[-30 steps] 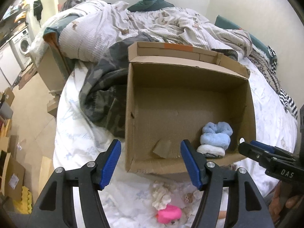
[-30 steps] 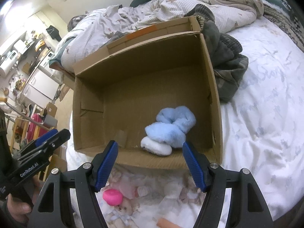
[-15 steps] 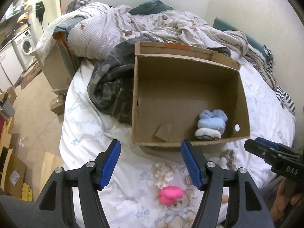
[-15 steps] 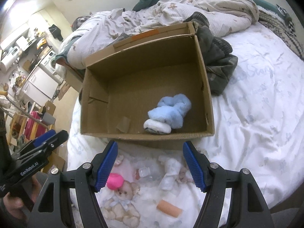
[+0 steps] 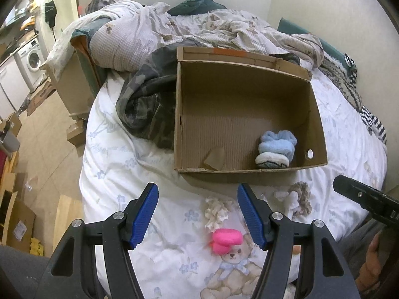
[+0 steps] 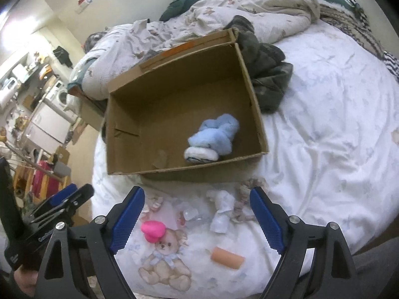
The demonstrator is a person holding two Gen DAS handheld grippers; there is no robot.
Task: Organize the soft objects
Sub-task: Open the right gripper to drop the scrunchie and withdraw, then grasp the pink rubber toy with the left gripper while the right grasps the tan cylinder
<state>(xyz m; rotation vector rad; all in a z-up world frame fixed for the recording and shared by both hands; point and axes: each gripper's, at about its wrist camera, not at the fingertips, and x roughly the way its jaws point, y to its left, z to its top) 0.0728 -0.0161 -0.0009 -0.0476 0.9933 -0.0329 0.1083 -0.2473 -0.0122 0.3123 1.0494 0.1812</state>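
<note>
Blue and white soft bundle lies in the cardboard box, ahead of both claws. Pink soft item on the bed, between left claw fingers, below them. White cloth and peach roll between right claw fingers. Both claws spread wide, holding nothing

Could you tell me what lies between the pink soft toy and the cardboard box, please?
In the left wrist view, a cream frilly scrunchie lies on the sheet between the pink soft toy and the cardboard box; otherwise bare sheet.
</note>
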